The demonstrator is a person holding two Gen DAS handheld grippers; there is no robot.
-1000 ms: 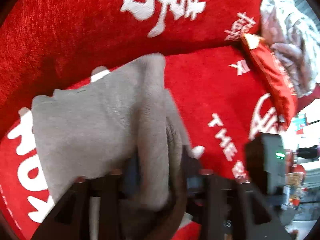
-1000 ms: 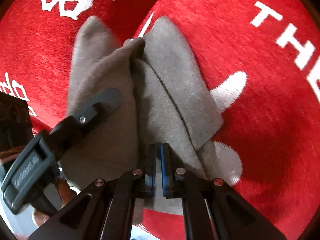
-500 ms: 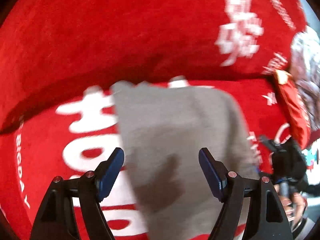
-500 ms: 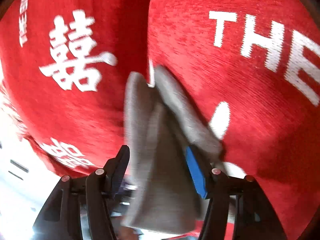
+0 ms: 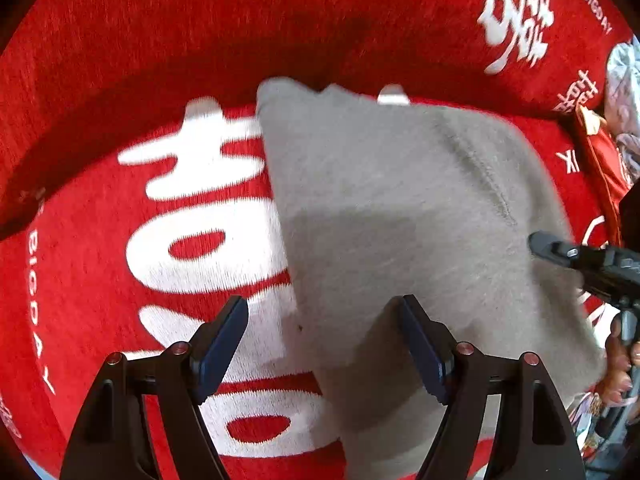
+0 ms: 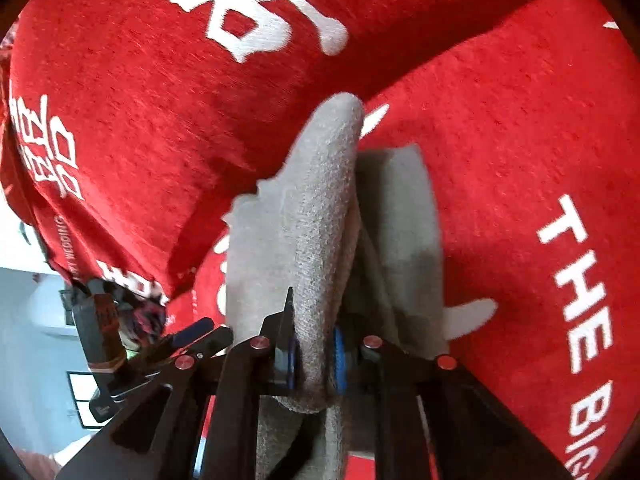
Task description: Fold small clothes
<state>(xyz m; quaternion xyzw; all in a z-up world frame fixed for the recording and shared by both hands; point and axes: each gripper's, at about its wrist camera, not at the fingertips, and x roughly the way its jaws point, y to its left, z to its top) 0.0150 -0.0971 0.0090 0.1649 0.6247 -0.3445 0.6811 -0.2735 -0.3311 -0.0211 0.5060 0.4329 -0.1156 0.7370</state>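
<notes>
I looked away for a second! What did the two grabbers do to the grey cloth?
The left gripper let go of the grey cloth and now hangs open over its edge. The right gripper opened, then is closing on a fold again. The red blanket stayed put.

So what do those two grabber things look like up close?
Both are black plastic. The left gripper has two chunky angled fingers with dark blue pads and small red-brown round rivets. The right gripper has the same black frame and rivets, with brighter blue pad edges. No sleeves or cables are visible.
</notes>
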